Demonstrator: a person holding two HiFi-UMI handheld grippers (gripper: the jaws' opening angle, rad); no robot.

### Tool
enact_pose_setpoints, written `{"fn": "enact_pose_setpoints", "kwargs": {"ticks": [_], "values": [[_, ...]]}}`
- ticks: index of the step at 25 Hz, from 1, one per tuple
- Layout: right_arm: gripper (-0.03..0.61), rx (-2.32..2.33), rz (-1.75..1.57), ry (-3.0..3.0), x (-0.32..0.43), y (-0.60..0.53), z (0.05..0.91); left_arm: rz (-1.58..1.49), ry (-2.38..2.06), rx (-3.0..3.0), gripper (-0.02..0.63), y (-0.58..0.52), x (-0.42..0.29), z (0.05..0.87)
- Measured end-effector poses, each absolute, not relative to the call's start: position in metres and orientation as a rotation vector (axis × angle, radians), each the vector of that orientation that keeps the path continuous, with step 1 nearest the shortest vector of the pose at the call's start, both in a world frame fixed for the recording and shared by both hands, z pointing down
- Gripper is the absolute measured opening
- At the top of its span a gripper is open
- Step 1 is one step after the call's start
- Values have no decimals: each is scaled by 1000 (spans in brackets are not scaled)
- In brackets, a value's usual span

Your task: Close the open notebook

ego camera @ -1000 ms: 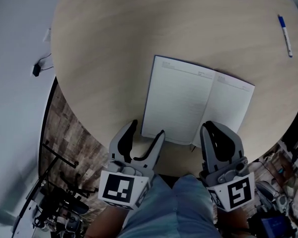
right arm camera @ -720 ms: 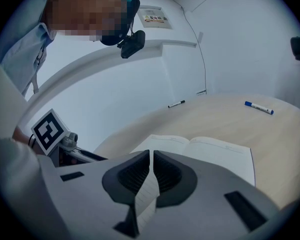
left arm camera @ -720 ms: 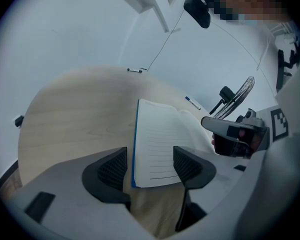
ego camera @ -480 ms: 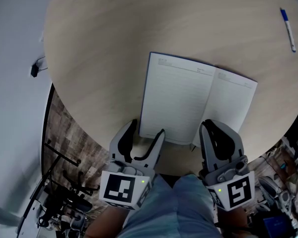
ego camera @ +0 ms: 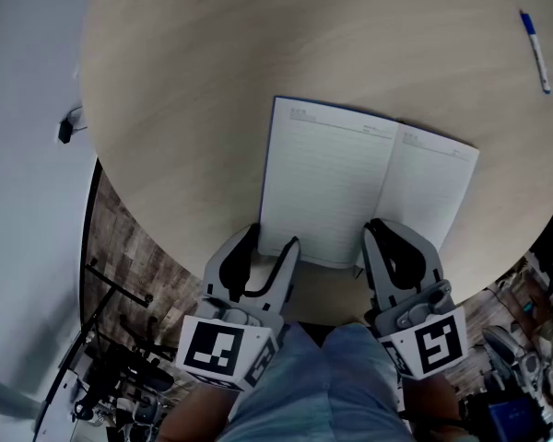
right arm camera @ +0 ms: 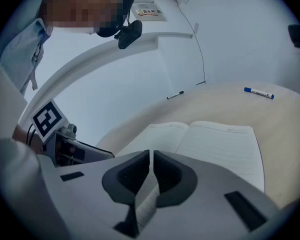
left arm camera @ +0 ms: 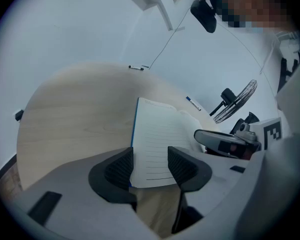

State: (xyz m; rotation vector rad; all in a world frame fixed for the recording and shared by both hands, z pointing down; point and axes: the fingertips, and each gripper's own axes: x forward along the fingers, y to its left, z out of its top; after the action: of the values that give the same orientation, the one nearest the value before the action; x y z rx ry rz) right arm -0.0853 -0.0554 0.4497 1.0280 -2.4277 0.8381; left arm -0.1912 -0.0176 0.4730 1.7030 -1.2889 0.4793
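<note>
At the near edge of the round pale-wood table point(ego camera: 258, 44), the notebook point(ego camera: 359, 187) lies open and flat, lined pages up, with its dark blue cover showing as a thin border along the left side. Its near edge sits close to the table's rim, just ahead of us.

Our left gripper point(ego camera: 272, 238) is at the notebook's near left corner. Its jaws have just been closing but are apart, and in the left gripper view point(left arm camera: 151, 161) that corner of the page shows between the two ribbed pads without being pressed by them.

Our right gripper point(ego camera: 384, 228) rests over the near edge of the pages close to the spine. In the right gripper view point(right arm camera: 151, 159) its jaws are drawn together to a thin slit, with lined paper showing below them. We cannot tell whether a sheet is caught in that slit.

Well apart from the notebook, a blue-capped pen point(ego camera: 535, 52) lies near the far right of the table. A black pen point(right arm camera: 175, 95) lies at the table's far edge. Beyond the table's left rim we see wood-patterned floor point(ego camera: 120, 247).
</note>
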Motion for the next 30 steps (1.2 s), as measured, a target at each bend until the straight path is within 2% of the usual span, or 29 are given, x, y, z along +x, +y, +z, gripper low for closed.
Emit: {"fn": "enact_pose_setpoints", "kwargs": {"ticks": [7,13,15,16,30], "values": [[52,1016,848,-2446,-85,-55,448,444,-1286,1686,227,-18,-192,467],[52,1014,849,-2451,-88,-55,446,452,-1306,1684,149,-21,-199,467],[52,1008,855,-2447,-89,-54,446,471,-1325,1680,75,-21,-203,467],[52,1005,860,-2444,-88,-53,447,482,-1331,1678,58,-21,-204,467],[52,1064,834,-2512,-70,-60,416,488,-1363,1736,41,-25,-191,433]]}}
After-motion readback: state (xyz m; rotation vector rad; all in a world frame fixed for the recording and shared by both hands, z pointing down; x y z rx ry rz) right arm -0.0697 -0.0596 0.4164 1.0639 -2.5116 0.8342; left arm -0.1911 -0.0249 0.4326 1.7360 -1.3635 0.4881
